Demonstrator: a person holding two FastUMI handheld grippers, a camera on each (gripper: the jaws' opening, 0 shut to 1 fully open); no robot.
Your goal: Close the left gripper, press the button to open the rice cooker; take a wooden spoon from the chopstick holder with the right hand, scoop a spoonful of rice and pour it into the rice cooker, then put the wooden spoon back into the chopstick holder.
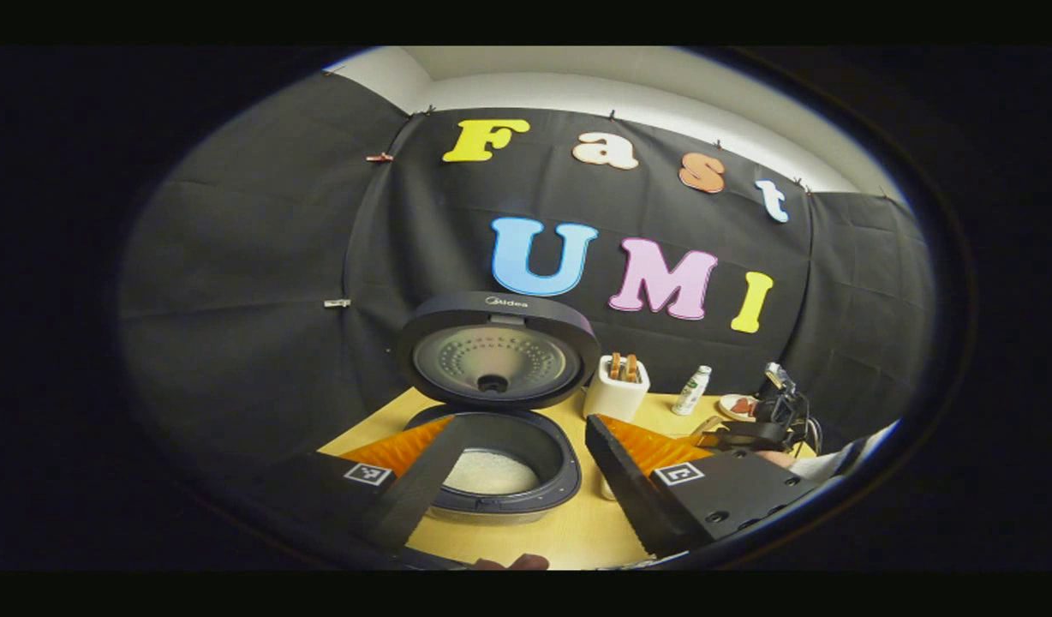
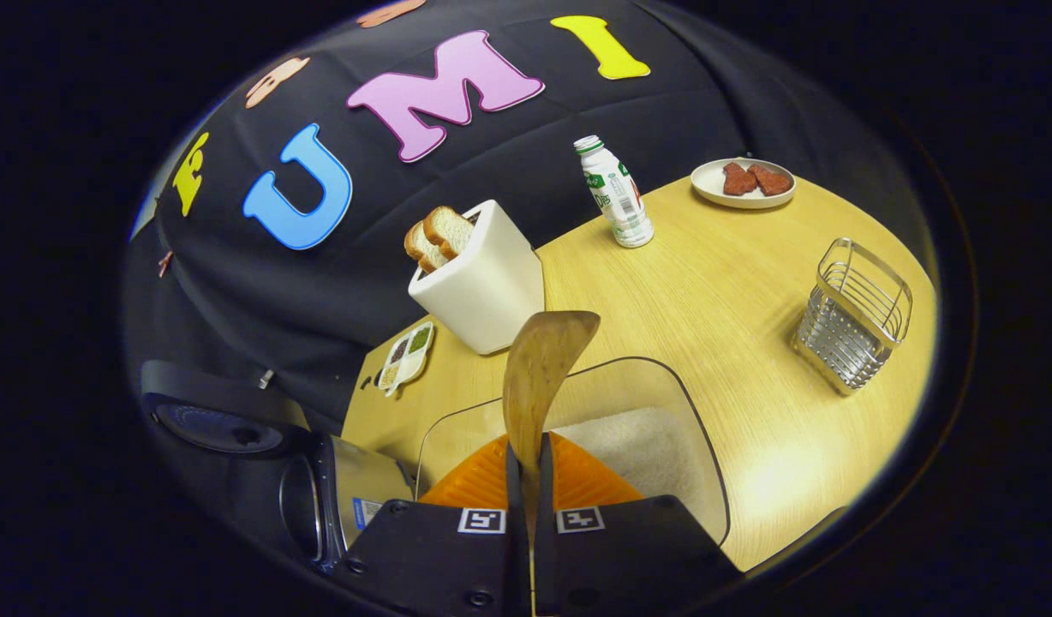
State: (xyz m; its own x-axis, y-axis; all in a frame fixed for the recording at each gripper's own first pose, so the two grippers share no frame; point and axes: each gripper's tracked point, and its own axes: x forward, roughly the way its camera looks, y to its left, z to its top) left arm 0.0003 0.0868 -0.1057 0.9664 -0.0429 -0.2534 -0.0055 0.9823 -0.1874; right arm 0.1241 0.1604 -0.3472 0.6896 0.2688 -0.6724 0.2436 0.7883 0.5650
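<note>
A: Since the rice cooker lid's already up and there's white rice in the pot, which step are we on?

B: Scoop step, I'd say. Right gripper is clamped on the wooden spoon handle, fingers nearly together, bowl pointing fwd over the clear rice tub. Can't tell if the spoon's loaded.

A: Left gripper?

B: Jaws spread wide, holding nothing, hanging in front of the cooker w/ the pot between its fingers.

A: Next move?

B: Prob. dip the bowl into the rice, lift it level, swing left to the cooker, tip. Wire chopstick holder sits to the right, well apart from the tub; spoon goes back there after.
</note>
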